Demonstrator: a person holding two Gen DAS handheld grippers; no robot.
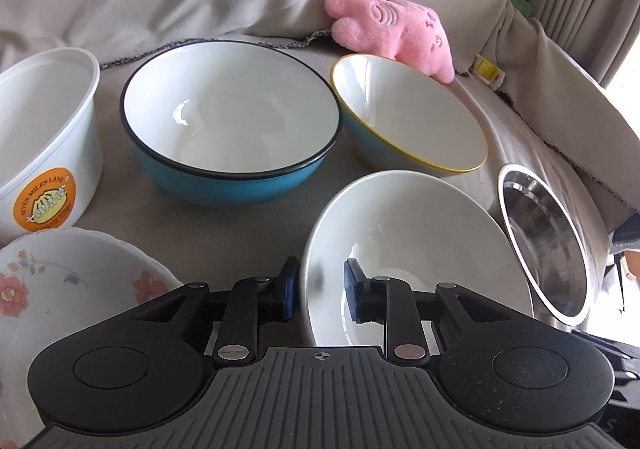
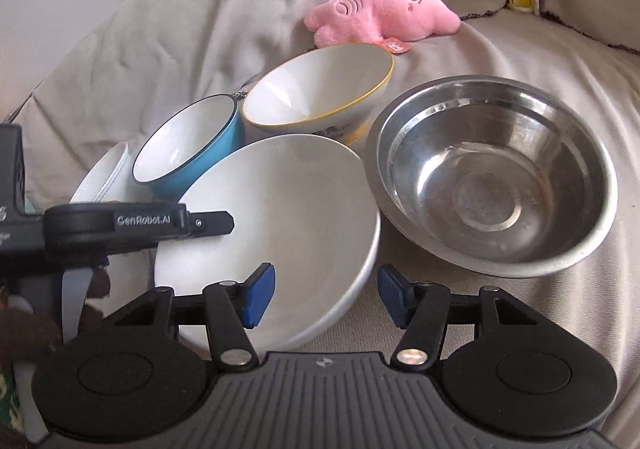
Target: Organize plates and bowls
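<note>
The plain white ceramic bowl [image 2: 276,233] sits on the beige cloth [image 2: 500,309], touching the steel bowl [image 2: 496,177] and crowded by a blue bowl [image 1: 232,121] and a yellow-rimmed bowl [image 1: 408,113]. Left gripper [image 1: 321,295] straddles its near rim, jaws apart; right gripper [image 2: 326,299] straddles its right rim, jaws wide, gripping nothing. Only the left view shows the floral plate [image 1: 72,289] and labelled white tub [image 1: 48,141].

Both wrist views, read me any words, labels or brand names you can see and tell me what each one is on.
"SEVEN MILES LANE": orange sticker on the white plastic tub.
Chinese characters below it on that sticker: too blurred to read.
"GenRobot.AI": side of the left gripper, seen from the right wrist.
Small tag on the pink plush toy: print too small to read.
Embroidered marks on the plush: not legible as text.
</note>
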